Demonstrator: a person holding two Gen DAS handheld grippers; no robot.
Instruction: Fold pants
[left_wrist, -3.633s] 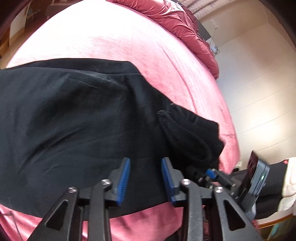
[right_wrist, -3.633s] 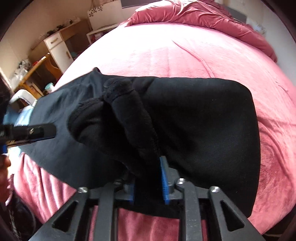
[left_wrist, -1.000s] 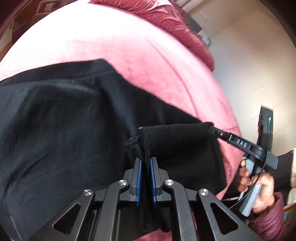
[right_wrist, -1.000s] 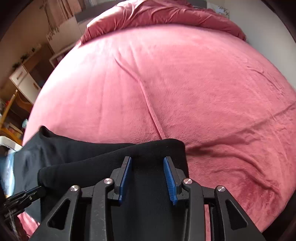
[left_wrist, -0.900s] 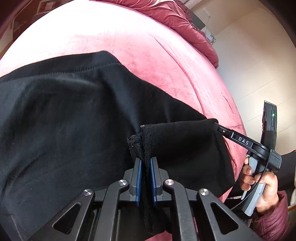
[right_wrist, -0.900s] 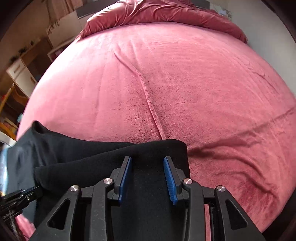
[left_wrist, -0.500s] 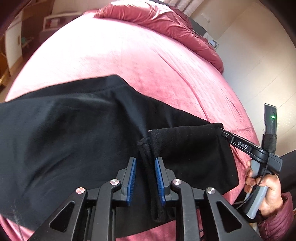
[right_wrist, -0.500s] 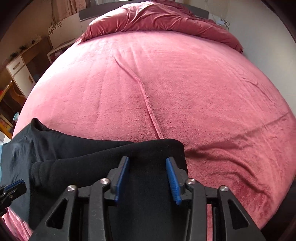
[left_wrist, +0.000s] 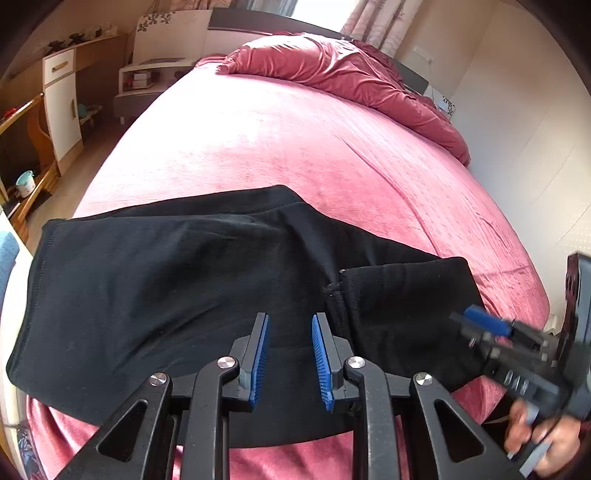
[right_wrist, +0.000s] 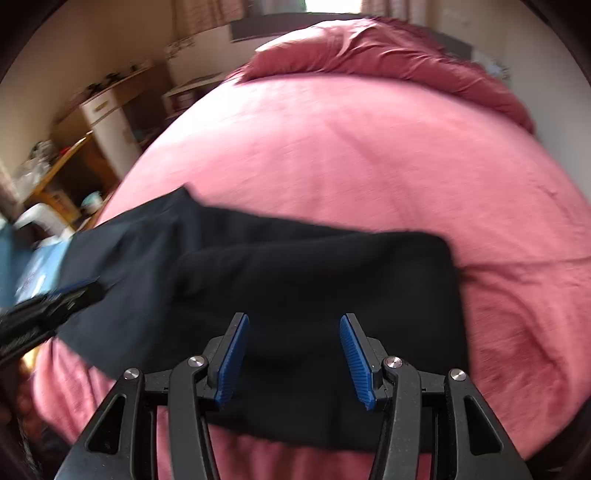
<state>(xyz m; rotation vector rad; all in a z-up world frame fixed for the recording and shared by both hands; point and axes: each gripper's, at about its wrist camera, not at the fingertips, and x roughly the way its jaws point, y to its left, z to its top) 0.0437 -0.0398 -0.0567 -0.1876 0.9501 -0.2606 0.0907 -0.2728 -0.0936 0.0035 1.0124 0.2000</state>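
A: What has just changed?
B: The left gripper (left_wrist: 288, 360), pinching the folded edge a second ago, now stands spread and empty at lower centre; the right gripper (right_wrist: 293, 360) is spread wider too, holding nothing.

A: Where are the black pants (left_wrist: 177, 288)?
B: Across the lower half of the frame, flat on the pink bedspread (left_wrist: 280, 147), one end doubled over at right.

A: Meaning?
B: This fold appears placed; another likely remains.

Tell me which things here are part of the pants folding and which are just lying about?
Part of the job:
black pants
left tool, open
right tool, open
pink bed they lie on

Just lying about:
crumpled duvet
white cabinet
small bucket
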